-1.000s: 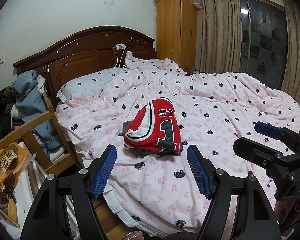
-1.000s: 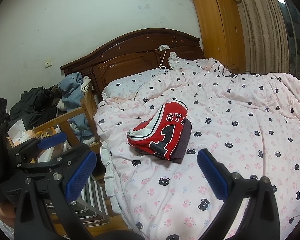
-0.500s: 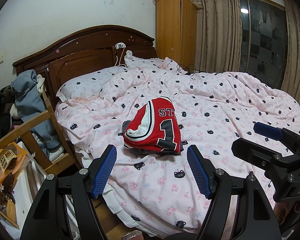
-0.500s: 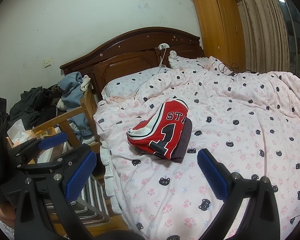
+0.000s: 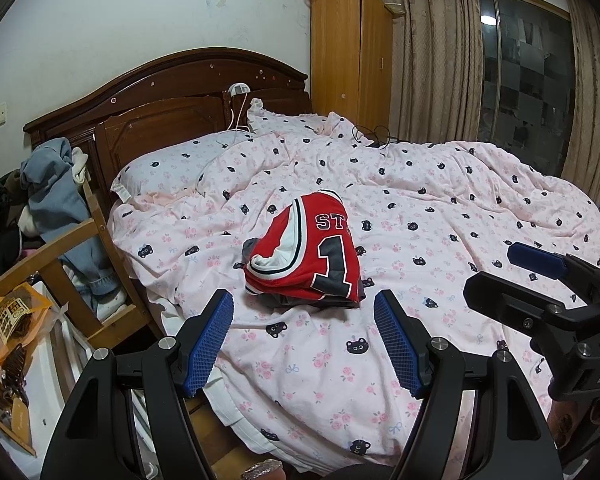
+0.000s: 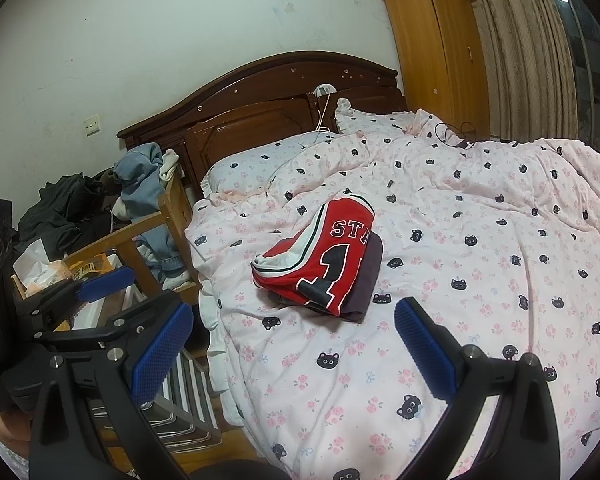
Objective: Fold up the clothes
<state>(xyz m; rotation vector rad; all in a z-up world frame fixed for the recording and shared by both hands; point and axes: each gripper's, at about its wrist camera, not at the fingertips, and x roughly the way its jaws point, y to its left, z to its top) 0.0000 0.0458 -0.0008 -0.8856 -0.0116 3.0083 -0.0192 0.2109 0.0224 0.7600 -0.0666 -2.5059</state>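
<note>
A folded red jersey (image 5: 312, 252) with white trim and a black number lies on top of a folded dark garment (image 6: 366, 280) on the pink cat-print duvet (image 5: 440, 216). My left gripper (image 5: 304, 340) hangs open just short of the stack, nothing between its blue pads. In the right wrist view the red jersey (image 6: 324, 260) sits ahead and slightly left of my right gripper (image 6: 294, 356), which is also open and empty. The right gripper also shows at the right edge of the left wrist view, over the bed's near side.
A dark wooden headboard (image 5: 172, 96) and a pillow (image 5: 172, 164) stand behind the stack. A wooden chair (image 5: 60, 248) heaped with jeans and clothes is at the left, snack bags (image 5: 8, 320) below it. Wardrobe (image 5: 352, 56), curtains and window are at the back right.
Both grippers have drifted only slightly; the view of the stack has barely shifted. The clothes have not moved.
</note>
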